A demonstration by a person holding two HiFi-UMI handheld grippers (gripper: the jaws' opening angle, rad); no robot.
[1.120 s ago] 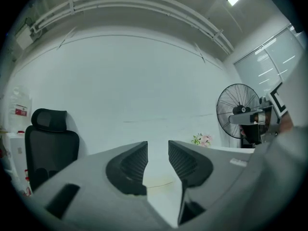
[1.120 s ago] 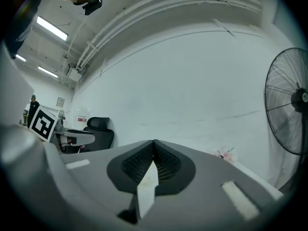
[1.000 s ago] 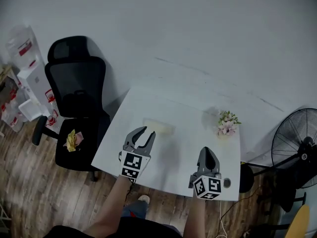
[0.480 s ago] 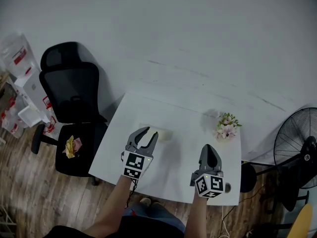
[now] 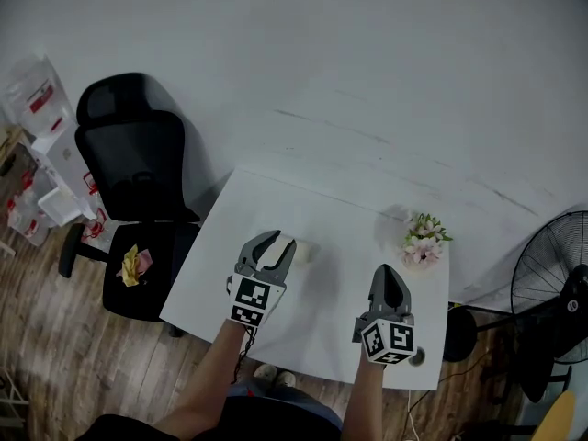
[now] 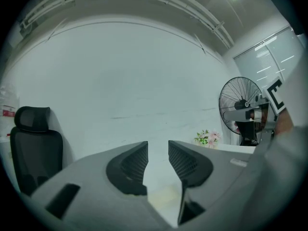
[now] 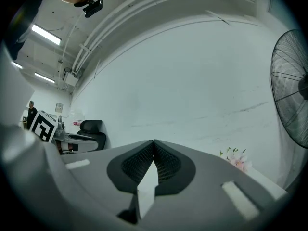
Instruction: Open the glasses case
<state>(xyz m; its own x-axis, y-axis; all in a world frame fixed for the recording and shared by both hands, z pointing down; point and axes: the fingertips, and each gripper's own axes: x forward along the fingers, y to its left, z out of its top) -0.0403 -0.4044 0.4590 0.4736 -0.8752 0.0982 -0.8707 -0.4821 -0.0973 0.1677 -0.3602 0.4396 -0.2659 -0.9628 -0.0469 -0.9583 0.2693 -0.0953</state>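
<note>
The left claw stood spread, its two jaws well apart and pressing on nothing. In the left gripper view the left claw pointed about level across the bench, and a pale patch, the case, showed low in the gap between the jaws, with no pad on it. From the head view the case lay flat on the bench, pale and oblong, just at the tips of the left claw and partly covered by them; whether a tip touched it I could not tell. Its lid looked closed.

The right claw was pressed together with nothing in it. In the right gripper view the right claw had its ribbed pads meeting at the tip. It hung over the near right part of the bench, apart from the case and beside the left claw.

Farther out, the flowers stood at the bench's far right corner, seen also from the left claw and the right. A black chair stood left of the bench with a yellow thing on its seat. A fan stood on the floor to the right. A white wall ran behind the bench.
</note>
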